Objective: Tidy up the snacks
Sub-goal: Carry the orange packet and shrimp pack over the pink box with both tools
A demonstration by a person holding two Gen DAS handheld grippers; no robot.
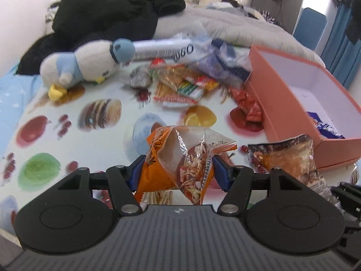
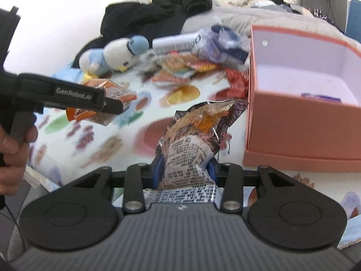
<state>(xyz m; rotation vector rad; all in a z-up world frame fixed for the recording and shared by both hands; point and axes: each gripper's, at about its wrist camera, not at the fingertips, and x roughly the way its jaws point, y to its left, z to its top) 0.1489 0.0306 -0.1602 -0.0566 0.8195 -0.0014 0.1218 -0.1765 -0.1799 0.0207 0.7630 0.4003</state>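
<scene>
My left gripper [image 1: 178,169] is shut on an orange snack packet [image 1: 180,158], lifted above the printed cloth [image 1: 67,135]. The same packet [image 2: 108,103] shows in the right wrist view, held by the left gripper [image 2: 117,107] at the left. My right gripper [image 2: 186,169] is shut on a dark crinkled snack bag [image 2: 198,135] with printed text, just left of the salmon-pink box [image 2: 293,124]. That bag [image 1: 286,155] also appears at the lower right of the left wrist view. The open pink box [image 1: 282,94] holds a purple-blue packet [image 1: 325,124].
A heap of snack packets [image 1: 180,83] and a white tube [image 1: 162,49] lie at the back of the cloth. A plush penguin [image 1: 83,65] lies at the back left. Black clothing [image 1: 108,15] and grey bedding [image 1: 225,24] sit behind. A hand [image 2: 11,149] grips the left tool.
</scene>
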